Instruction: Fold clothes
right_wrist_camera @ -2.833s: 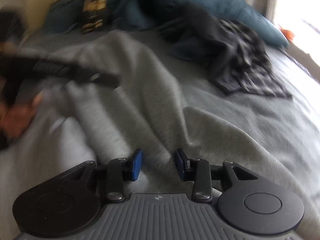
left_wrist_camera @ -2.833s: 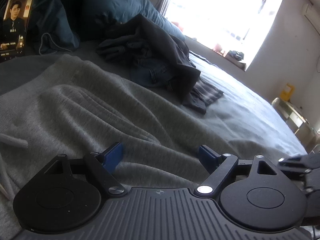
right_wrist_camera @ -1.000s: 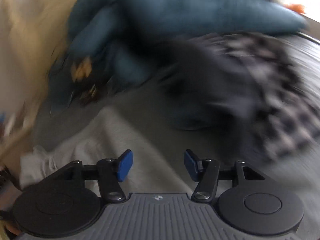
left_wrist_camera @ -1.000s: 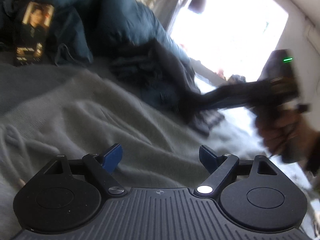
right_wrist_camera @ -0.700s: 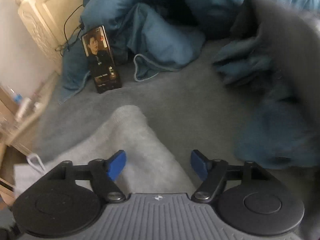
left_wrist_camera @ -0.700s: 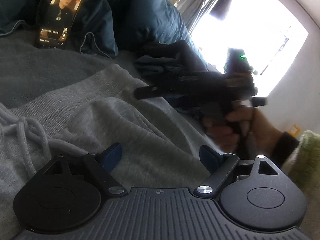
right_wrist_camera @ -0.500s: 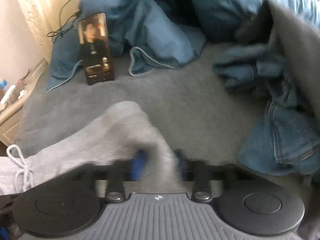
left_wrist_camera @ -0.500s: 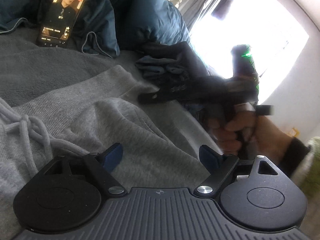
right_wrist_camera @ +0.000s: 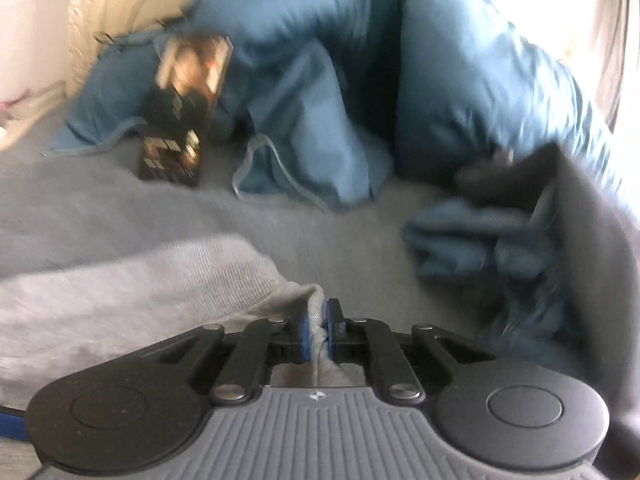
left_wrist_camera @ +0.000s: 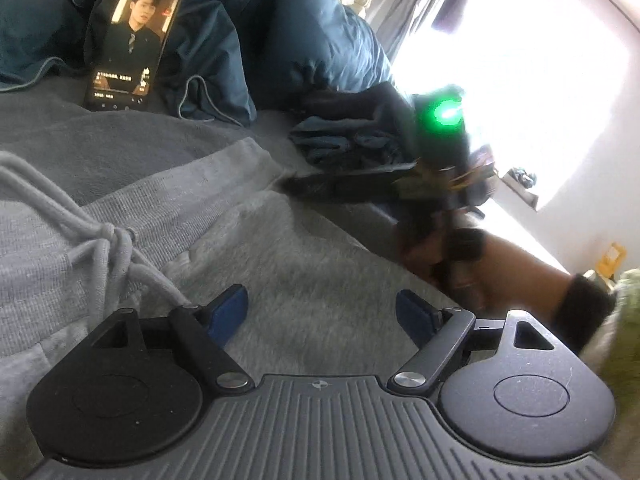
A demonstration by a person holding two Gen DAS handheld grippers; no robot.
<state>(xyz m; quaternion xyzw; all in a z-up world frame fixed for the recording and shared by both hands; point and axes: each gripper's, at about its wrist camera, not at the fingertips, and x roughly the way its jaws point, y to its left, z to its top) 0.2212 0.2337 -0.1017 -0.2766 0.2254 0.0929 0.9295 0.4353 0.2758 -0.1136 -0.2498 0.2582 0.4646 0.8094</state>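
The soft, floppy grey sweatpants (left_wrist_camera: pixel 280 248) lie spread on the bed (left_wrist_camera: pixel 100 136) under the left gripper (left_wrist_camera: pixel 322 314), its jaws apart, while the right gripper (right_wrist_camera: pixel 317 330) jaws, now easing open, pinch their ribbed corner, probably the best hold.

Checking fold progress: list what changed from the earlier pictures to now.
The right claw swung over to the grey sweatpants and took a fold of the waistband corner between its pads, though its jaws are opening again. The left claw stayed open above the pants. The phone and dark clothes pile kept their places.
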